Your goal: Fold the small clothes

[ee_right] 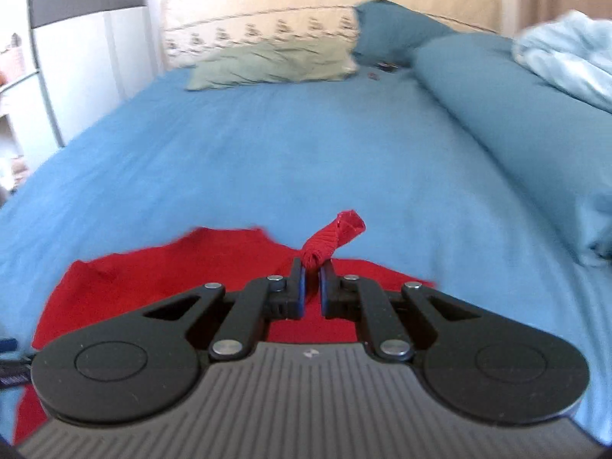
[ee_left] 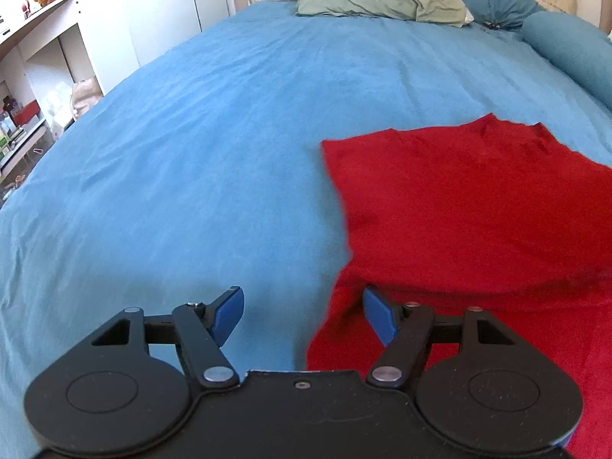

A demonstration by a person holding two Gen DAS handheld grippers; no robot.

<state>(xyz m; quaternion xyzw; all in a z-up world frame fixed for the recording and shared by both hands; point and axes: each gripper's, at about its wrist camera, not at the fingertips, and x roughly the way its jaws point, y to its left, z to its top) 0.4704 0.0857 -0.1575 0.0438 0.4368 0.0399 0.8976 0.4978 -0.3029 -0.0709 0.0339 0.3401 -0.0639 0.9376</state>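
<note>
While the left claw (ee_left: pixel 302 311) hangs over the bed (ee_left: pixel 191 172), its two blue fingers (ee_left: pixel 229 311) stand wide apart. Nothing is between them. One finger is over the blue sheet and the other is over the near edge of the red shirt (ee_left: pixel 478 210). If that finger touches the shirt or just hangs above it, I cannot tell.

Most of the red shirt lies flat on the blue sheet, spread out to the right of the left claw. Its far edge points toward the pillows.

On the other side, the right claw (ee_right: pixel 311 277) is closed tight. It pinches a bunched-up bit of the red shirt (ee_right: pixel 332 241) between its fingers (ee_right: pixel 299 287). That bit sticks up past the fingertips like a little red roll, lifted off the bed. Below and behind the claw, the rest of the shirt lies on the sheet.

Far back on the bed there is a green pillow (ee_right: pixel 275 65), a white pillow with small dark flowers (ee_right: pixel 260 32), and a dark blue pillow (ee_right: pixel 390 26). A long blue roll cushion (ee_right: pixel 516 114) lies along the right side, with a pale blue cloth (ee_right: pixel 566 49) on top of it. White shelves (ee_left: pixel 49 57) stand to the left of the bed.
</note>
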